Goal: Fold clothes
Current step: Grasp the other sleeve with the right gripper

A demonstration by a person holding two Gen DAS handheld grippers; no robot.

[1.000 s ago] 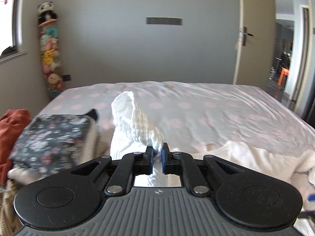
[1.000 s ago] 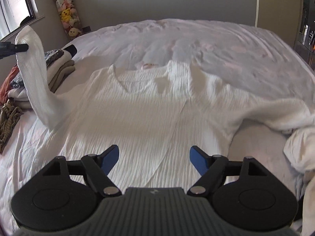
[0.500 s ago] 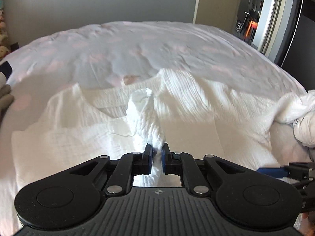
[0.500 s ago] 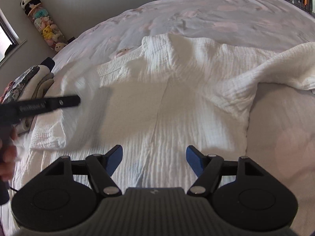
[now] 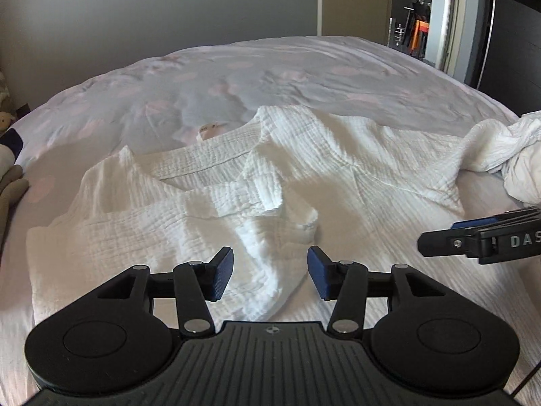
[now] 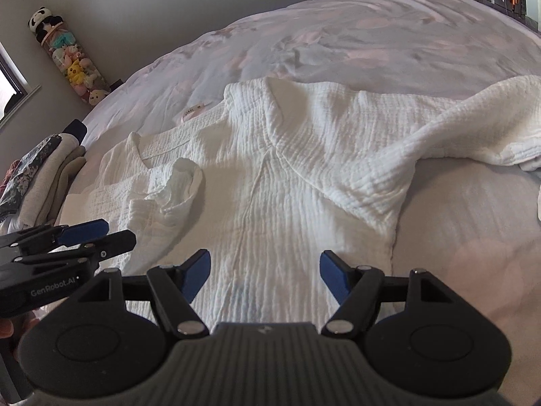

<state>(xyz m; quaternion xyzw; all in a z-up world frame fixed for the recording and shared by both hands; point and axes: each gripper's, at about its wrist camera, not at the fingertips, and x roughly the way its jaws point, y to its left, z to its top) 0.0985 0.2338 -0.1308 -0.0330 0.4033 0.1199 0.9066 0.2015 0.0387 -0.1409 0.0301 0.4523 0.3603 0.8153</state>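
A white shirt (image 5: 338, 176) is lying flat across the middle of the frame on a bed (image 5: 270, 67), its left sleeve (image 5: 270, 216) lying folded inward. Left gripper (image 5: 269, 272) and right gripper (image 6: 264, 270) are hovering spread and empty, seemingly readying the next fold.

Your garment was a white crinkle-textured top (image 5: 338, 182) (image 6: 304, 176), spread front-up and mostly flat on the bed, neckline toward the far side. A small label (image 6: 194, 110) lay just beyond the neckline. You had the sleeve on your left side (image 5: 270, 209) (image 6: 169, 189) folded inward across the chest; its cuff sat rumpled and slightly raised, not flat. The other sleeve (image 6: 473, 125) ran outward to your right, draped and unfolded, its end bunched (image 5: 500, 149). The lower body fabric lay smooth with fine vertical ribbing.
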